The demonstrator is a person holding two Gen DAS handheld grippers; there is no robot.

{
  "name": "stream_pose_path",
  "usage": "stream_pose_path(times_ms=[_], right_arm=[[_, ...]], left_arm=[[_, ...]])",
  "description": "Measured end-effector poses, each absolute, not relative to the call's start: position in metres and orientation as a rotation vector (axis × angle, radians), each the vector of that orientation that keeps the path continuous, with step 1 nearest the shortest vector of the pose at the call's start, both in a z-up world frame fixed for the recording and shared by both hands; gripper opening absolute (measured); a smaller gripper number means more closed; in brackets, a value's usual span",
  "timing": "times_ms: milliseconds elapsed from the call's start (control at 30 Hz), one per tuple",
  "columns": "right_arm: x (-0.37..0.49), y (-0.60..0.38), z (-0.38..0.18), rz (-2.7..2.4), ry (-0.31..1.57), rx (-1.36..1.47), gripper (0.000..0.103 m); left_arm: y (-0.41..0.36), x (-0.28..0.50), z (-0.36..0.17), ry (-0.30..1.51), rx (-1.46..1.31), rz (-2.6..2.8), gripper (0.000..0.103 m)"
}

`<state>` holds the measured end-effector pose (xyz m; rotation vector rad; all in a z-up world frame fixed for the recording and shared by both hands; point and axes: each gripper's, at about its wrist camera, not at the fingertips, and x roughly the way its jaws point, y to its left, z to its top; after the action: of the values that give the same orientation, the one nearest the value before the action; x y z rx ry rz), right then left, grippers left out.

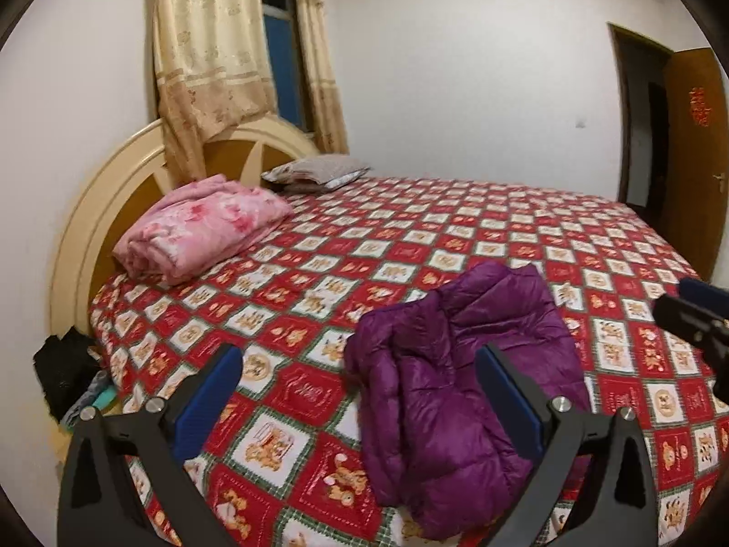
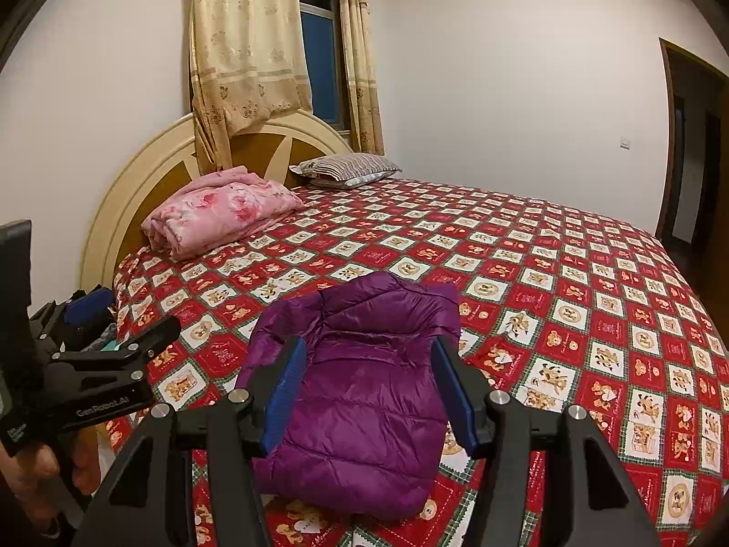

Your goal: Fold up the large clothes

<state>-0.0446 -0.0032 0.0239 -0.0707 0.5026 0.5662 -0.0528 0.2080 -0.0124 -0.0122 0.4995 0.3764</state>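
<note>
Two handheld grippers hover above a purple puffer jacket (image 2: 360, 392), which lies in a compact folded bundle near the front edge of a bed (image 2: 592, 301) covered in a red checked bear-print spread. Left gripper (image 1: 360, 380) has its blue-padded fingers spread wide and holds nothing; it sits left of the jacket. Right gripper (image 2: 364, 385) is likewise spread and empty, directly over the jacket. Beyond the jacket, toward the headboard (image 2: 150, 159), rest a folded pink blanket (image 2: 218, 214) and a striped pillow (image 2: 351, 168), both well apart from it. Risk, as a judgement: the slick, puffy fabric could spring open or slide off the front edge just beside the jacket if it is nudged or pinched shallowly. Right of the jacket and behind it the spread lies bare, giving wide room to move; left of it the bed edge is near, with dark clothes (image 1: 64, 364) piled below.
</note>
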Motion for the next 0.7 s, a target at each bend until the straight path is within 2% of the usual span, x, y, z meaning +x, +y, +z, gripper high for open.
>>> stream_pose_path(times_ms=[433, 700], right_arm=[[-0.044, -0.004, 0.024, 0.566, 0.502, -0.075, 0.058], [-0.042, -0.005, 0.023, 0.564, 0.508, -0.085, 0.058]], left_arm=[[0.203, -0.054, -0.009, 0.474, 0.005, 0.377, 0.103], [0.212, -0.046, -0.019, 0.524, -0.045, 0.415, 0.103]])
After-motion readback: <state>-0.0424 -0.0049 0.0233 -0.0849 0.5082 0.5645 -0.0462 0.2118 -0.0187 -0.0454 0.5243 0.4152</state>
